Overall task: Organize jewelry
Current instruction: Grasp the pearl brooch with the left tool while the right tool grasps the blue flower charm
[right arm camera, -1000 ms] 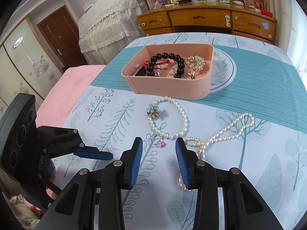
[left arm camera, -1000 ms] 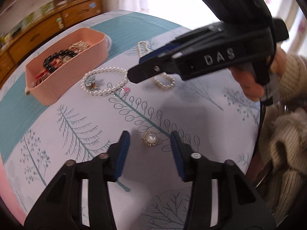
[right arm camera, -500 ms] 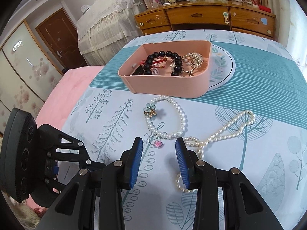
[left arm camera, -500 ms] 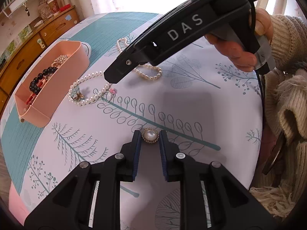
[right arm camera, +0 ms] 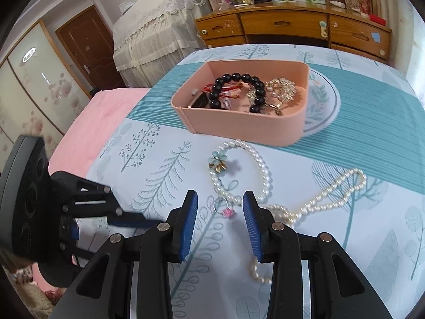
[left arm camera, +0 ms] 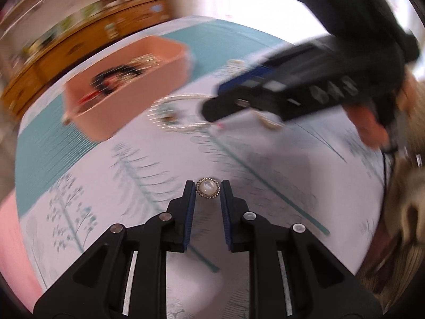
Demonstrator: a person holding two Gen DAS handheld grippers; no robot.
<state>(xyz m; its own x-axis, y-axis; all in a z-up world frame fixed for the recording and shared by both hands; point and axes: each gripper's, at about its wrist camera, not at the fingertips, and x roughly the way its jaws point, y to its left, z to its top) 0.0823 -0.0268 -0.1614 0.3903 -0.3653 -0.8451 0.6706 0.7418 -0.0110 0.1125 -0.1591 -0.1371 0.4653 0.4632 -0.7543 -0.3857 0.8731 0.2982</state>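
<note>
A round pearl brooch [left arm camera: 208, 188] with a sparkly rim sits pinched between the blue pads of my left gripper [left arm camera: 208, 189], which is shut on it above the tree-print cloth. My right gripper [right arm camera: 220, 199] hovers open over the pink charm [right arm camera: 228, 212] of a pearl bracelet [right arm camera: 261, 167]. A long pearl necklace [right arm camera: 332, 194] lies to its right. The pink tray [right arm camera: 247, 125] behind them holds a black bead bracelet, a red cord and gold pieces. In the blurred left wrist view the tray [left arm camera: 170, 79] is at upper left and the right gripper [left arm camera: 212, 107] reaches in from the right.
The left gripper [right arm camera: 132, 222] shows at lower left in the right wrist view, near the table's pink edge [right arm camera: 87, 130]. A round plate [right arm camera: 324, 101] sits under the tray. A wooden dresser [right arm camera: 292, 26] stands behind the table. A person's hand [left arm camera: 369, 122] holds the right gripper.
My left jaws closed onto the pearl brooch, and the left hand has since swung with it, blurring its view. The right gripper has stayed in place, still open.
</note>
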